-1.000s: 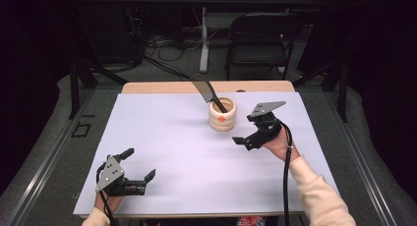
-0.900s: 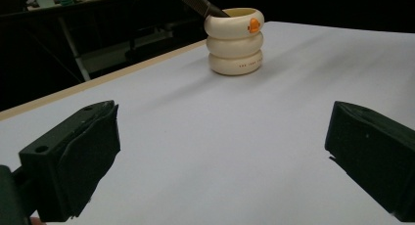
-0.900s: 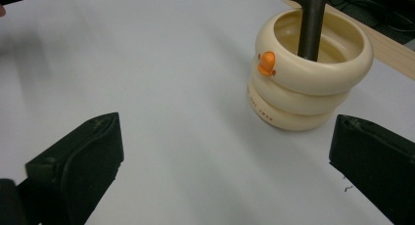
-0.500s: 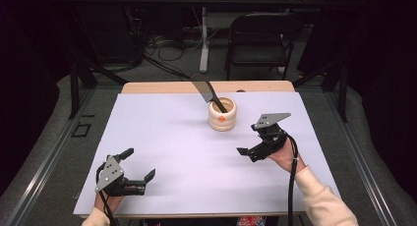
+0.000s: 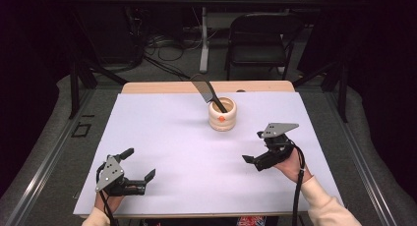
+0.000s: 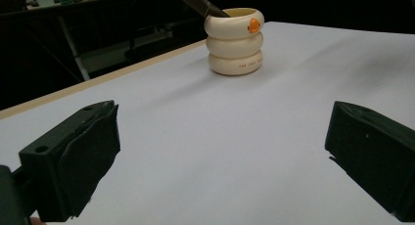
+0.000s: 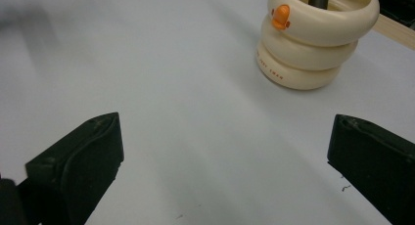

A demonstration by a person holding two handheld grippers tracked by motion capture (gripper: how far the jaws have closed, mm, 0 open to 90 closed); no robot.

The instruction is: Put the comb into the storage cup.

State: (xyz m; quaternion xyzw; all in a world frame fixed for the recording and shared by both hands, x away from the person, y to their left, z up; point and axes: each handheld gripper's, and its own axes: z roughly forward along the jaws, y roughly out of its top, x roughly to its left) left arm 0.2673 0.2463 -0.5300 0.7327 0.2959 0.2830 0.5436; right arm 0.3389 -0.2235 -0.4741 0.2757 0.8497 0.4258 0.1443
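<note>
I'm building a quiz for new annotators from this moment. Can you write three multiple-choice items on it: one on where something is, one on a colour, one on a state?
1. Where does the cream holder stand?
A. on the far middle part of the white table top
B. at the near left corner
C. on the floor

2. What colour is the small mark on the holder's side?
A. blue
B. orange
C. green

3. How do the jaws of the right gripper stand?
A. shut on the holder
B. shut on nothing
C. open, holding nothing

Answers:
1 A: the high view shows it towards the far edge, about midway across.
2 B: both gripper views show an orange mark on the top ring.
3 C: the right gripper view shows its two jaws wide apart over bare table, with the holder and the dark utensil in it farther off.
</note>
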